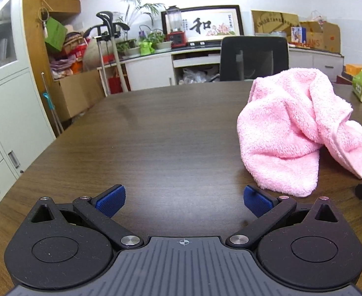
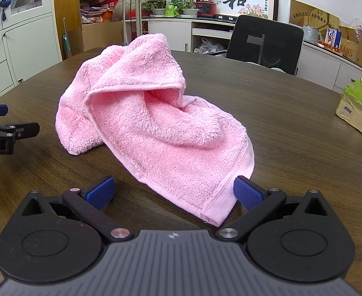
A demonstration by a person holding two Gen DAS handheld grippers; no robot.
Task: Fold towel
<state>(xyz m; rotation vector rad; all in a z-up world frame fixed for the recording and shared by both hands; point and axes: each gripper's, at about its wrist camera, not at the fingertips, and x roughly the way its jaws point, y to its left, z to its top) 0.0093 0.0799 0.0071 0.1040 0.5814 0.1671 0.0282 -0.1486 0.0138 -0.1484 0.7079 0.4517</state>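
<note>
Pink towel [image 2: 146, 123] lay crumpled on the dark tabletop [image 1: 156, 135]. The right gripper [image 2: 173, 194] straddled its near corner, fingers wide and empty, apparently readying a pinch; the left gripper [image 1: 184, 201] gaped empty beside it.

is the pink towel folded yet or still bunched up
Bunched up. The towel sits in a rumpled heap on the table, one part humped up, a hemmed corner trailing toward the open right gripper.
</note>
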